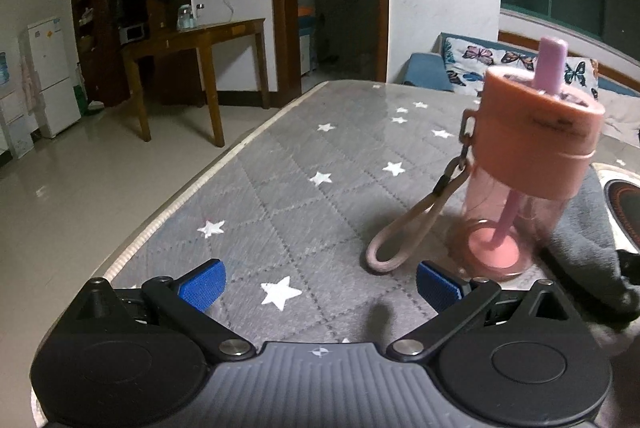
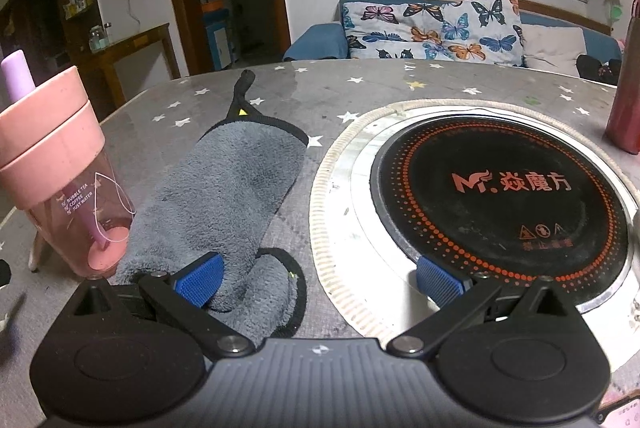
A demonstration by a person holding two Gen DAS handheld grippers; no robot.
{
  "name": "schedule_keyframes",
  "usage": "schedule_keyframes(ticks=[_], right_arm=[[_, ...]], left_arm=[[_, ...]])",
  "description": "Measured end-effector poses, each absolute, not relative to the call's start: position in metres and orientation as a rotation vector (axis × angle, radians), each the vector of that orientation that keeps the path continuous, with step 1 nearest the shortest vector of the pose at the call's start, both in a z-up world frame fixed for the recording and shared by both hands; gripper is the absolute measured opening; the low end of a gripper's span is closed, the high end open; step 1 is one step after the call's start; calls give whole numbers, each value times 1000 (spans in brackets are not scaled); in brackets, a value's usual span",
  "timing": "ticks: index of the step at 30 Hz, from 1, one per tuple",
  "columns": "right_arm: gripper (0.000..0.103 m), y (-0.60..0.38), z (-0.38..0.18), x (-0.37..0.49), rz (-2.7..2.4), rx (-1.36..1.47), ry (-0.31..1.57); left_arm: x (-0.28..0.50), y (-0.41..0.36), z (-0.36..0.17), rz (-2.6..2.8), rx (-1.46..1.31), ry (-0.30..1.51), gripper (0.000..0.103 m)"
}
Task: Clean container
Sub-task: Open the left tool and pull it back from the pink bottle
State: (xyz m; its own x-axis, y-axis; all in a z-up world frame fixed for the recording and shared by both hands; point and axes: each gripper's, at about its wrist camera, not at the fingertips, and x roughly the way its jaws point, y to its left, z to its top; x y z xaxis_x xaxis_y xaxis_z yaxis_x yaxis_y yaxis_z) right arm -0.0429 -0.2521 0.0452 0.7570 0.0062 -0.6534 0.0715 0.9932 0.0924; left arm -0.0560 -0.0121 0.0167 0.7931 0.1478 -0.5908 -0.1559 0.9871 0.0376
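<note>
Cup (image 1: 532, 164) upright, cloth (image 2: 224, 188) beside (touching)

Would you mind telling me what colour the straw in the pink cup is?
The straw is pale lilac-purple, clearest in the right wrist view.

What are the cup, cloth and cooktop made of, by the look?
Cup: likely plastic. Clear pink body shows the straw inside; matte opaque pink lid.
Cloth: grey plush, probably microfibre; fuzzy pile, black stitched edging.
Cooktop: smooth black glass or ceramic by its sheen, with printed orange dots, set in a dull metal ring.
</note>
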Motion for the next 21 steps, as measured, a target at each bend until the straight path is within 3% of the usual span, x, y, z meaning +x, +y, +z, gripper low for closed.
schedule_keyframes(ticks=[21], right_arm=[[103, -252, 45, -42, -36, 113, 709]], left_arm=[[-38, -4, 0, 180, -45, 681, 103]])
